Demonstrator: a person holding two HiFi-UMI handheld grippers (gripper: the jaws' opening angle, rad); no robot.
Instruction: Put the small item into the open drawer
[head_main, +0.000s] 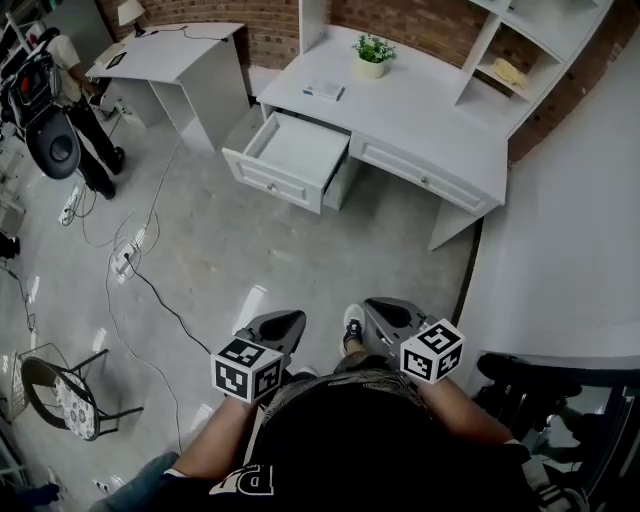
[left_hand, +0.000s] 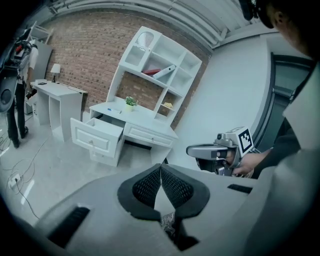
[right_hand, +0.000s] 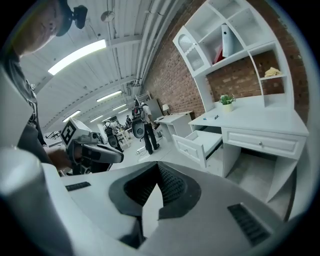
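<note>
A white desk stands across the room with its left drawer pulled open and nothing visible inside. On the desktop above the drawer lies a small flat pale-blue item, which shows as a tiny speck in the right gripper view. My left gripper and right gripper hang side by side close to my body, far from the desk. The left gripper's jaws meet at the tips with nothing between them. The right gripper's jaws are likewise shut and hold nothing.
A potted plant sits on the desktop beside a shelf unit. A second white desk stands at the back left, with a person next to it. Cables trail over the floor. A chair is at the lower left.
</note>
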